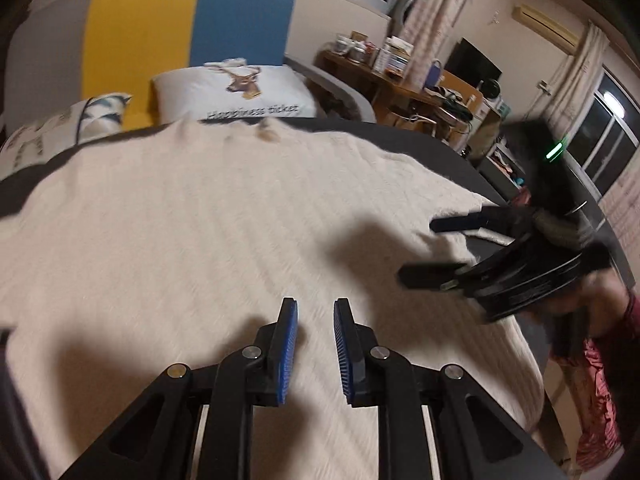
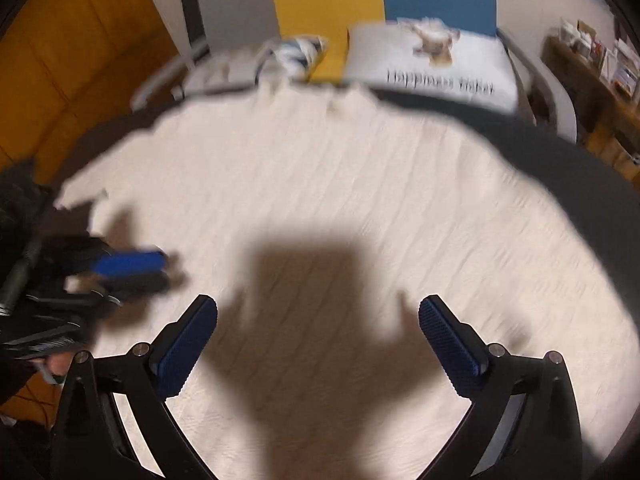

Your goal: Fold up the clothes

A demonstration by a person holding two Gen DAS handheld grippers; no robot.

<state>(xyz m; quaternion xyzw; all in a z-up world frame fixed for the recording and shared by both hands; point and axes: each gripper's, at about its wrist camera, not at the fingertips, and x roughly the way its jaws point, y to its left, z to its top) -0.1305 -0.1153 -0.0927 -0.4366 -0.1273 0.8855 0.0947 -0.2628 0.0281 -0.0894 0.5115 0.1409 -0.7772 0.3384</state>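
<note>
The cream knitted garment point(image 1: 224, 216) is lying spread flat on the bed point(image 1: 448, 140), below the deer pillow point(image 1: 240, 92). Both grippers are hovering over it, holding nothing: the left gripper point(image 1: 315, 312) narrowly parted, the right gripper point(image 2: 318, 316) widely released, probably seeking edges to fold.
</note>
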